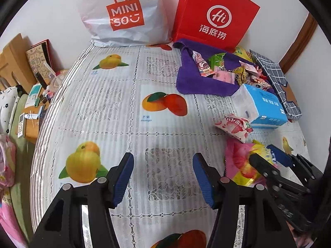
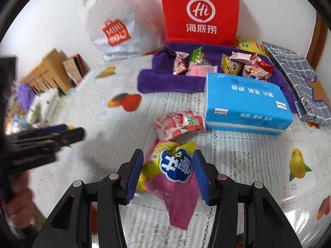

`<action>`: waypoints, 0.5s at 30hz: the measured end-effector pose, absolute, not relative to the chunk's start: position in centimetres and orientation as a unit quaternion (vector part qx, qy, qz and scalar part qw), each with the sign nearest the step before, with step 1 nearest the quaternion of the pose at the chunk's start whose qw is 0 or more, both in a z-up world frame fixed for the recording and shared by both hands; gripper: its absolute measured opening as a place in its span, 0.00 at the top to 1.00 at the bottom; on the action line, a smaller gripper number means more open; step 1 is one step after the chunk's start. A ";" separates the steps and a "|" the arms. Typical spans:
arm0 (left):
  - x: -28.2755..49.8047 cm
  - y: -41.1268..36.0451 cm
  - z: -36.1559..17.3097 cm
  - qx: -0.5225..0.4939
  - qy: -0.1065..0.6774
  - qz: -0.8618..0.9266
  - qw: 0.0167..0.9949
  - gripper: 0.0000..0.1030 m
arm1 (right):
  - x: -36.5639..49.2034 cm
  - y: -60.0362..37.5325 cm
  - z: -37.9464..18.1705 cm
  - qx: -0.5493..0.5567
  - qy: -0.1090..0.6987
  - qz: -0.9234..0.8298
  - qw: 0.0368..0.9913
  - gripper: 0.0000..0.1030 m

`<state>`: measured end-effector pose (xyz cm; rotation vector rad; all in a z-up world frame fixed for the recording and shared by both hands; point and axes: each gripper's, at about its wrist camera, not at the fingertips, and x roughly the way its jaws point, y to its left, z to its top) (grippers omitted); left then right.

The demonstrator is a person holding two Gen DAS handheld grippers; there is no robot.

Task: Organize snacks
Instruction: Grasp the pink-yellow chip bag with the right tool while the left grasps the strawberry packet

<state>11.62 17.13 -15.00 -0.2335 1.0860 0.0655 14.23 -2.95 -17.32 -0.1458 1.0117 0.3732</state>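
Right claw [image 2: 167,173] part-open around yellow-pink snack packet [image 2: 171,177].

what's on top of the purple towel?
Small wrapped snacks lie scattered on the purple towel. The blue tissue pack overlaps its front edge, hiding whatever sits under it.

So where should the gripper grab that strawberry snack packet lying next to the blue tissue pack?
Grip the strawberry packet across its puffy middle, coming from above and from the open tablecloth side. It lies flat with one end close against the blue tissue pack, so that end looks crowded; the long edges seem free for the fingers.
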 end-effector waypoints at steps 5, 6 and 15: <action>11.5 16.5 -15.5 -0.108 0.517 0.026 0.849 0.45 | 14.5 -3.9 -19.3 -0.078 0.489 0.169 0.853 0.46; 11.6 16.2 -15.5 -0.106 0.515 0.023 0.850 0.45 | 14.4 -4.4 -19.3 -0.065 0.485 0.178 0.854 0.47; 14.5 10.8 -15.4 -0.065 0.509 -0.016 0.858 0.45 | 12.8 -9.2 -17.8 -0.030 0.461 0.215 0.860 0.53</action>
